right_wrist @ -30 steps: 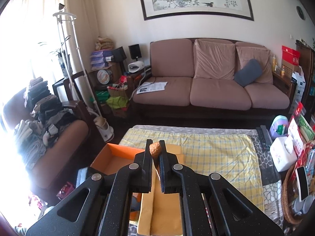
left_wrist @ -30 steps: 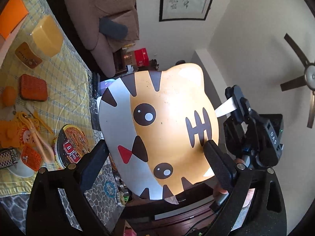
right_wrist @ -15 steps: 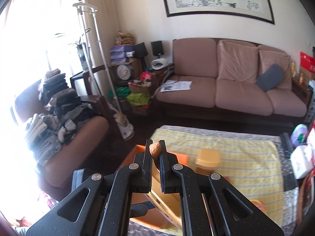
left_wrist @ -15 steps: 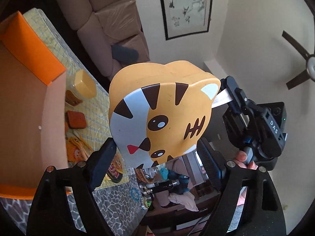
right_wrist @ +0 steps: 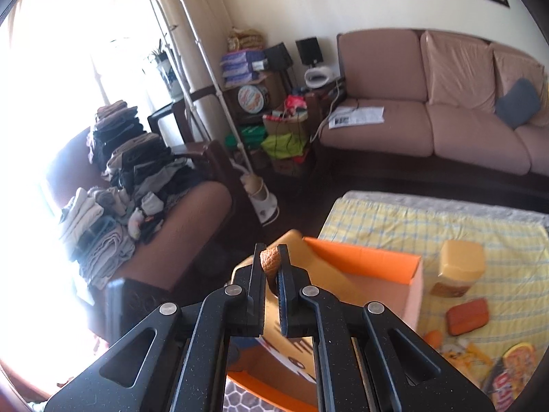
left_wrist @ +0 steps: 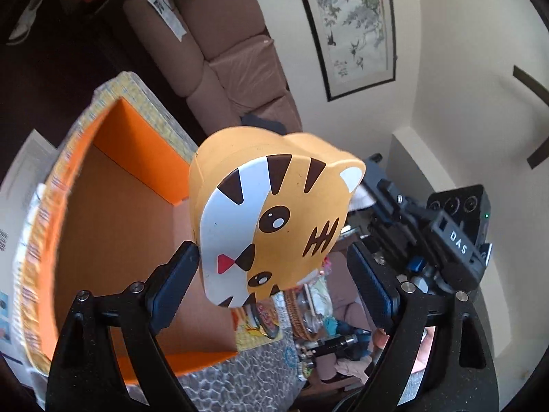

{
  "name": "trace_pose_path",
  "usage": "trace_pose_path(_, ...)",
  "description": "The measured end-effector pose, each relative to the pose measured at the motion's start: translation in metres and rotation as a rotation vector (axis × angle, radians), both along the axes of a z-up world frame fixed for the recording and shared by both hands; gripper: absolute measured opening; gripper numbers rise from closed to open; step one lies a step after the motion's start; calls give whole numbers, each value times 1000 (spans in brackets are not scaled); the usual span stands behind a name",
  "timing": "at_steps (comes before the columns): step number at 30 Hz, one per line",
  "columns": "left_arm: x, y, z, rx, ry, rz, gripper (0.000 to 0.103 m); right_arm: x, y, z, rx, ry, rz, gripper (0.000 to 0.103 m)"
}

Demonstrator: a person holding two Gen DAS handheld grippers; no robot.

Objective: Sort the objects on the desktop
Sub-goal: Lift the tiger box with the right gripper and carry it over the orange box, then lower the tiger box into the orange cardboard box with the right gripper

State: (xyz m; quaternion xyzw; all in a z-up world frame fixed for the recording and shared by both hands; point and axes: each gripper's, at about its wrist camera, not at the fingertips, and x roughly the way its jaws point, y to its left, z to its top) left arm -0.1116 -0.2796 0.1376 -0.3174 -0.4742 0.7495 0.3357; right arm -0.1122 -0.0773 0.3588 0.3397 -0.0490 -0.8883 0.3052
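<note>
A tiger-faced orange and white box (left_wrist: 274,226) hangs above the open orange cardboard box (left_wrist: 113,240). My left gripper (left_wrist: 274,274) is open; its left finger (left_wrist: 171,274) is near the tiger box, its right finger stands apart. My right gripper (right_wrist: 271,267) is shut on a small brown tab (right_wrist: 270,261) of the tiger box (right_wrist: 291,295), which hangs below it over the orange box (right_wrist: 377,274).
A yellow checked cloth (right_wrist: 429,226) covers the table. On it lie a yellow lidded container (right_wrist: 459,267), a red-brown case (right_wrist: 468,316) and snack packets (right_wrist: 507,370). A sofa (right_wrist: 446,103) stands behind.
Both grippers moved left, over the orange box. The tiger box went with them and now fills less of the left view; the left fingers have come away from its sides.
</note>
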Motion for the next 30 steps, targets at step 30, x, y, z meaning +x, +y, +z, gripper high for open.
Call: trace_pose_path(30,-74,41,-20,-312,-121,-78,85,-54,37,-176,78,-389,-206,5)
